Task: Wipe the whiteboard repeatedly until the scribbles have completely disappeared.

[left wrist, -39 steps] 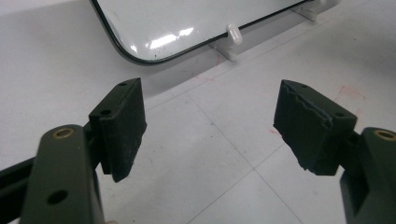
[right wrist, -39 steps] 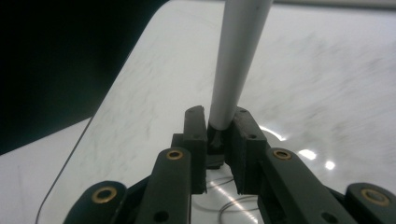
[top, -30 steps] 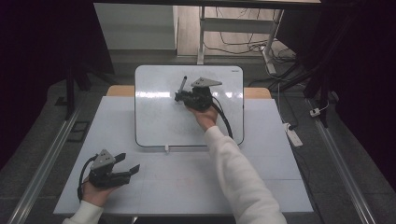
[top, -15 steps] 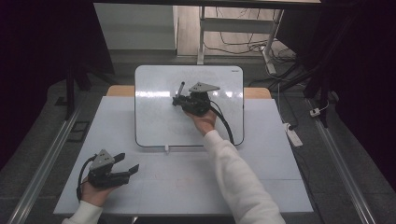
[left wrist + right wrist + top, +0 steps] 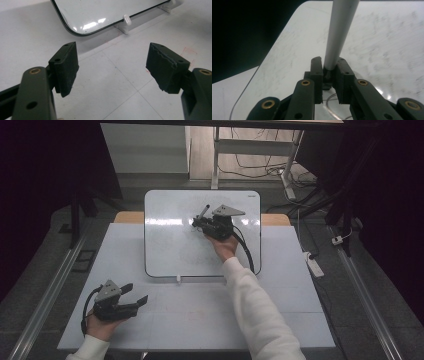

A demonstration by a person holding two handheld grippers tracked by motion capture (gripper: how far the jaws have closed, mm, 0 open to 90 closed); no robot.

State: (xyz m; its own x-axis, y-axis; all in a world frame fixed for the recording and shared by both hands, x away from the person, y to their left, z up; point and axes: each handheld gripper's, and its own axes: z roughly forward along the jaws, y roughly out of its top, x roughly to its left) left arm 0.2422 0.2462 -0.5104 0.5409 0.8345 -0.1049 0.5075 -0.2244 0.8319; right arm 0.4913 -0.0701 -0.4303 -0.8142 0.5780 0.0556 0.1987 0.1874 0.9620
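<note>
1. Grey and thin, the marker (image 5: pixel 339 32) sticks up from the right gripper (image 5: pixel 329 72), with its low end pinched tight between the two black jaws.
2. In the high view the marker (image 5: pixel 202 213) leans up and to the left, above the far half of the whiteboard (image 5: pixel 170 245).
3. The right gripper (image 5: pixel 199 222) is over the board, near its far right corner, and a hand in a white sleeve (image 5: pixel 250 305) holds it.
4. The whiteboard lies at the far edge of the table (image 5: pixel 290 290), in the middle.
5. The left gripper (image 5: pixel 136 295) sits low by the near left corner of the table. Its jaws are wide apart and hold nothing.
6. In the left gripper view the board's near rounded corner (image 5: pixel 75 31) lies just past the jaws.
</note>
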